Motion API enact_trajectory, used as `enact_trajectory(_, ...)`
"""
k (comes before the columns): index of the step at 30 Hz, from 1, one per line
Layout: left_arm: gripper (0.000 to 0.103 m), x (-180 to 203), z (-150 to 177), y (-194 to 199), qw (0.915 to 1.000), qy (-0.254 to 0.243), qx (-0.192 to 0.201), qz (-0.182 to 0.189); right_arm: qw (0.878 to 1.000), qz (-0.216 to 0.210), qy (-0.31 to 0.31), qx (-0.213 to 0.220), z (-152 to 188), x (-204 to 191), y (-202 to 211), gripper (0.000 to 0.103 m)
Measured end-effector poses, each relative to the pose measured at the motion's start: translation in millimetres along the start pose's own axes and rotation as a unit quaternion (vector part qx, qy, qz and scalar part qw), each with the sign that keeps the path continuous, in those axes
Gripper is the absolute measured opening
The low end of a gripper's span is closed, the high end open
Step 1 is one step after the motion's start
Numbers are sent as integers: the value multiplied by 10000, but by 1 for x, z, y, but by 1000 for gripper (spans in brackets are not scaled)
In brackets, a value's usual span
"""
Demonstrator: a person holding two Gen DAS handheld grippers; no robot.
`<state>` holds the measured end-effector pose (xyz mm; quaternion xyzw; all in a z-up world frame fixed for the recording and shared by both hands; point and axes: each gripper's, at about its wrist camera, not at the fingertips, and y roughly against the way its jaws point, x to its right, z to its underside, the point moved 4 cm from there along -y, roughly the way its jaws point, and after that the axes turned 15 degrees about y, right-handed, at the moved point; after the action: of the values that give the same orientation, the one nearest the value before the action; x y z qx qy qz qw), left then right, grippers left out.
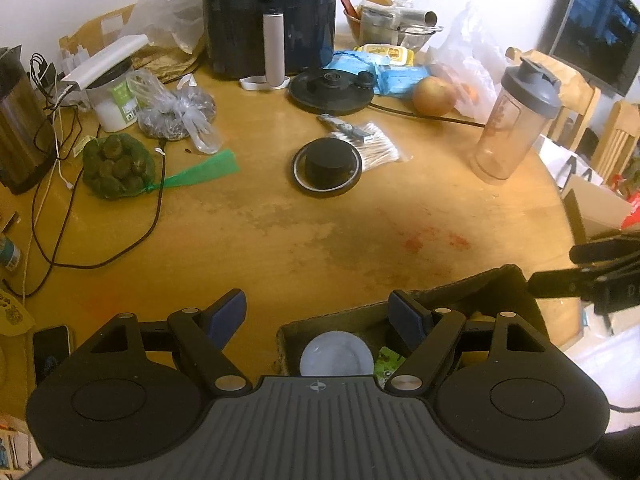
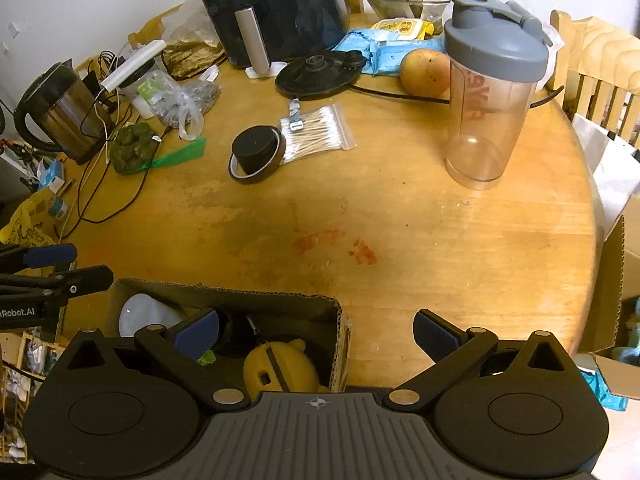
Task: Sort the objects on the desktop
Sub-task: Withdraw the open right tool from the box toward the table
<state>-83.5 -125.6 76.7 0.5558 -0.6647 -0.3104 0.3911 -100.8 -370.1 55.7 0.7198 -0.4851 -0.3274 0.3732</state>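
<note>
Cardboard is your sorting bin: the box (image 2: 224,300) sits at the near edge of the table (image 2: 400,220), right under both tools, so anything you lift travels a short way back. It already holds a white lid (image 2: 140,316), a yellow toy (image 2: 280,364) and a scrap of green wrapper (image 1: 390,360), which suggests the job is well begun.

Your left gripper (image 1: 318,312) hangs over the box's left part with its jaws wide and nothing between them. Your right gripper (image 2: 316,330) stands equally wide and empty, straddling the box's right wall, one finger over the box and one over bare wood.

What seems left to sort lies further off. A black cap resting in a tape roll (image 2: 256,154) sits mid-table, touching a bag of cotton swabs (image 2: 316,132) that has a small clip (image 2: 295,114) lying on its far edge. The shaker (image 2: 490,92) stands upright to the right, nearest your right hand. A net of green fruit (image 1: 116,166) lies far left among cables, awkward to reach cleanly.

Judging by reach, the shaker suits your right hand and the tape your left; the tape's loose cap may slide off if you tilt it.
</note>
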Motion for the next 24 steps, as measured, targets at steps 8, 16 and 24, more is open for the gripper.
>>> enact_trajectory(8,78,-7,1,5,9997,-177,66,153,9997,132,97,152,-13,-2,9,103)
enact_trajectory(16,78,-20,2,8,9995,81,115,300,9989,385,162,216,-24,5,14,103)
enact_trajectory(24,86,-26,3,9,9993,143,157,317,9979,514,321,244,-39,16,11,103)
